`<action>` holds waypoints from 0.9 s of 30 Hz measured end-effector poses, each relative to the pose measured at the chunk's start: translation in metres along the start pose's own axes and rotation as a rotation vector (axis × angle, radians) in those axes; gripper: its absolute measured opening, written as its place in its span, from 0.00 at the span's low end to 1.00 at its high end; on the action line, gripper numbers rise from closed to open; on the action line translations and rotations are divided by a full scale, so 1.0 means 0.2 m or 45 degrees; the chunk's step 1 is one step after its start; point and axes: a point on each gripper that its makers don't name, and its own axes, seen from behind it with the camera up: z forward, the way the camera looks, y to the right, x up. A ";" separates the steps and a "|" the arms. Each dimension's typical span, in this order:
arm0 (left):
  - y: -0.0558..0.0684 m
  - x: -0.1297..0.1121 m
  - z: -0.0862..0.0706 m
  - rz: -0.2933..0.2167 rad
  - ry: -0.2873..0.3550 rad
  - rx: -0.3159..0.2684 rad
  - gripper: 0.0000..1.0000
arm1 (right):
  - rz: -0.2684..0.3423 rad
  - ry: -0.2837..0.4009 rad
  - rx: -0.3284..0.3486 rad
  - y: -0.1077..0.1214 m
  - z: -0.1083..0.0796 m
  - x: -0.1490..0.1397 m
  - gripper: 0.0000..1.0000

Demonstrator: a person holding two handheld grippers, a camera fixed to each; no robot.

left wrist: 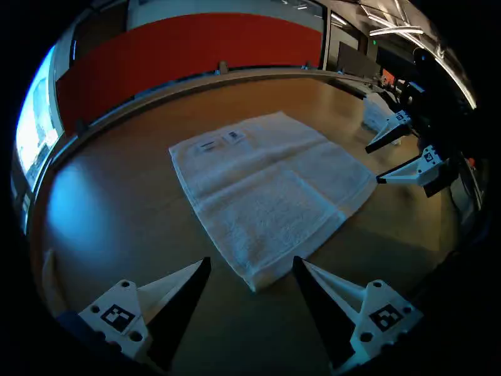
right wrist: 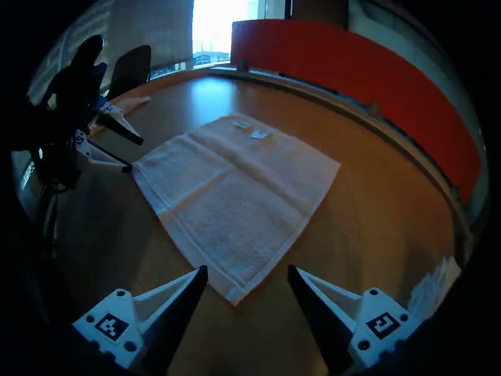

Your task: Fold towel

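A white towel [left wrist: 269, 188] [right wrist: 232, 188] lies flat on the wooden table [left wrist: 113, 207] [right wrist: 376, 207], folded over, with two small labels near its far edge. In the left gripper view my left gripper [left wrist: 250, 263] is open low over the table, and the towel's near corner lies between its fingers. My right gripper [left wrist: 372, 165] stands open at the towel's right corner. In the right gripper view my right gripper [right wrist: 246, 269] is open around the towel's near corner, while the left gripper [right wrist: 136, 155] is open at the towel's left corner. Neither holds anything.
A red panel [left wrist: 188, 50] [right wrist: 376, 69] runs along the table's far edge. Another white cloth [left wrist: 376, 113] [right wrist: 432, 288] lies on the table beyond the right gripper. Dark chairs [right wrist: 131, 69] stand by a bright window [right wrist: 219, 25].
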 end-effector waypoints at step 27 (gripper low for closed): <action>0.04 -0.08 0.07 0.044 -0.106 -0.010 0.84 | -0.045 -0.070 0.106 -0.04 0.04 -0.09 0.66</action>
